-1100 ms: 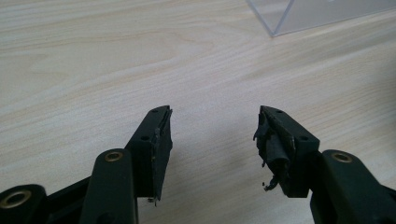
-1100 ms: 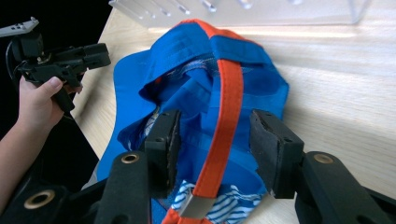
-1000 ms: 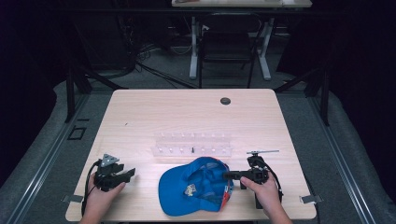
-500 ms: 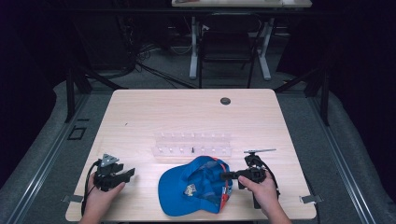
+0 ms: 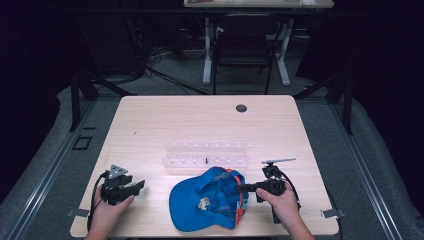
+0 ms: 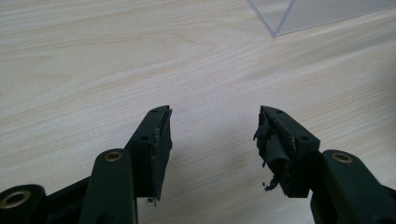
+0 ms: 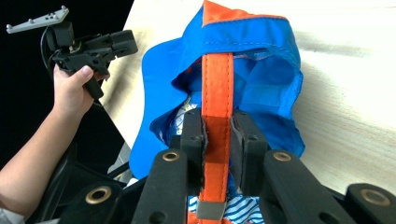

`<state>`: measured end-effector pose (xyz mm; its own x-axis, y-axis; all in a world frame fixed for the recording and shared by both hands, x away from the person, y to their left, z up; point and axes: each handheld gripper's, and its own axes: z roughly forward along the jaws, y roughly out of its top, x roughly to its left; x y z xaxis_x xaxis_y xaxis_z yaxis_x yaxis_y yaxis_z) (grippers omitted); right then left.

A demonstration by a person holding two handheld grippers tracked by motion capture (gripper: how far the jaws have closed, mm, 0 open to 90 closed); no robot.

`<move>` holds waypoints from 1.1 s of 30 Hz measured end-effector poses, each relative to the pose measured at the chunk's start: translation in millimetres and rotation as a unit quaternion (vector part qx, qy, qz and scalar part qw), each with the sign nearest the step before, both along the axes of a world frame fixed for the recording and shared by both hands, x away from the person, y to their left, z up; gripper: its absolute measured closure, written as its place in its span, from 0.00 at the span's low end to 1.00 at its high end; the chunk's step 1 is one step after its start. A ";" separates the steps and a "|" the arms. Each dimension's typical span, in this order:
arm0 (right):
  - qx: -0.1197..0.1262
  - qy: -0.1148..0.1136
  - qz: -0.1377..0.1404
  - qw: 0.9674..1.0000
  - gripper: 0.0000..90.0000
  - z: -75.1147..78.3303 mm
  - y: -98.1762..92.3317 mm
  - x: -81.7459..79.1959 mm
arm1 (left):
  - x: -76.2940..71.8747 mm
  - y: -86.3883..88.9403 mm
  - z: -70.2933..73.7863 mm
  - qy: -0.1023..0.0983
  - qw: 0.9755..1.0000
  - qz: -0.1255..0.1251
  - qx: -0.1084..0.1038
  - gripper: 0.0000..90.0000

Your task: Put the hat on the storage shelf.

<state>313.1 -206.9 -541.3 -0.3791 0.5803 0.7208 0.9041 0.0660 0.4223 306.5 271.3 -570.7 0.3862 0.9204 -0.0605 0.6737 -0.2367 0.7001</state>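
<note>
From the high view, a blue cap (image 5: 207,205) lies upside down near the front edge of the light wooden tabletop (image 5: 200,125), just in front of a clear plastic rack (image 5: 206,154). The right claw (image 5: 243,188), held in the person's right hand (image 5: 280,200), reaches in from the right and meets the cap's orange strap (image 5: 240,197). The left claw (image 5: 136,186) rests at the front left, well apart from the cap, held in the left hand (image 5: 107,207).

In the left gripper view, the left claw (image 6: 212,140) stands wide apart over bare wood with nothing between its jaws; a corner of the clear rack (image 6: 299,16) shows at the top.

In the right gripper view, the right claw (image 7: 217,135) is closed tightly on the orange strap (image 7: 216,84), which runs up across the cap's blue fabric (image 7: 261,74). The other hand (image 7: 70,91) and its claw (image 7: 123,44) appear at the upper left.
</note>
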 end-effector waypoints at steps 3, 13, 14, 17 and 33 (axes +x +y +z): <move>-0.009 -0.002 0.007 1.000 0.86 5.5 2.7 -0.2 | 0.2 0.3 0.1 -0.001 1.000 0.000 0.001 0.50; -0.084 -0.001 0.009 0.996 0.86 28.4 7.5 -0.1 | 0.2 -0.7 -0.5 -0.002 1.000 0.000 0.002 0.50; -0.096 0.002 0.010 0.995 0.86 32.9 8.4 0.0 | 0.3 -0.7 -0.6 -0.003 1.000 0.000 0.002 0.50; -0.115 0.001 0.012 0.993 0.86 43.1 9.7 1.5 | 0.2 -0.5 -0.4 -0.003 1.000 0.001 0.002 0.50; -0.209 0.017 0.020 0.978 0.86 94.5 13.4 5.2 | 0.0 -0.4 -0.5 -0.001 1.000 0.001 0.002 0.50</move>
<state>318.3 -193.6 -446.8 -0.3885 0.8115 0.4365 0.9098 0.2628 0.3212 306.5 270.8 -571.2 0.3849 0.9213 -0.0551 0.6724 -0.2390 0.7006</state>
